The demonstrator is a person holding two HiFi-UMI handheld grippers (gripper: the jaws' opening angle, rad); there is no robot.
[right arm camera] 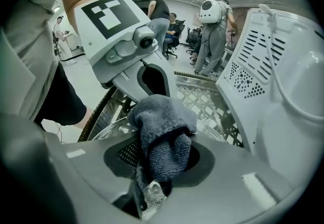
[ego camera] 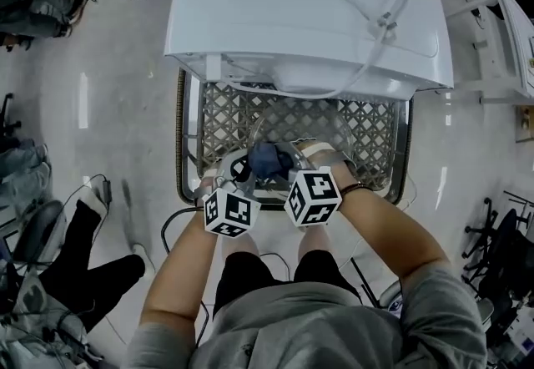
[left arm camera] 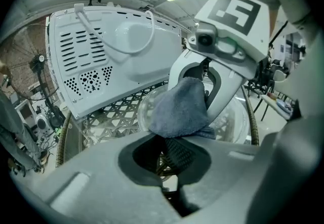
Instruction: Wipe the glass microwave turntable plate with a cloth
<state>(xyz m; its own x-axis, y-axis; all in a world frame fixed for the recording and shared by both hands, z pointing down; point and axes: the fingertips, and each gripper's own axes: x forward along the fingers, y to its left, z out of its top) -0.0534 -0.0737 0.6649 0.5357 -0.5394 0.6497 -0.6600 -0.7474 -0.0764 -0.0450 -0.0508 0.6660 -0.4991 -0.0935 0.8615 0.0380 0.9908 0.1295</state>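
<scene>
The clear glass turntable plate (ego camera: 338,147) rests on a lattice wicker table (ego camera: 371,129), just in front of me. A grey-blue cloth (ego camera: 269,160) is bunched on the plate's near rim, between my two grippers. My right gripper (right arm camera: 154,177) is shut on the cloth (right arm camera: 162,132), which folds over the plate (right arm camera: 109,129). My left gripper (left arm camera: 169,159) sits at the plate's (left arm camera: 230,119) near edge and looks shut on its rim. In the left gripper view the cloth (left arm camera: 179,109) hangs right ahead, held by the right gripper (left arm camera: 202,94).
A white microwave (ego camera: 309,8) stands with its vented back toward me on the table's far half, a cord looped on it. Another person's legs (ego camera: 83,259) and cables are on the floor at left, chairs (ego camera: 501,250) at right. Several people (right arm camera: 212,40) stand beyond the table.
</scene>
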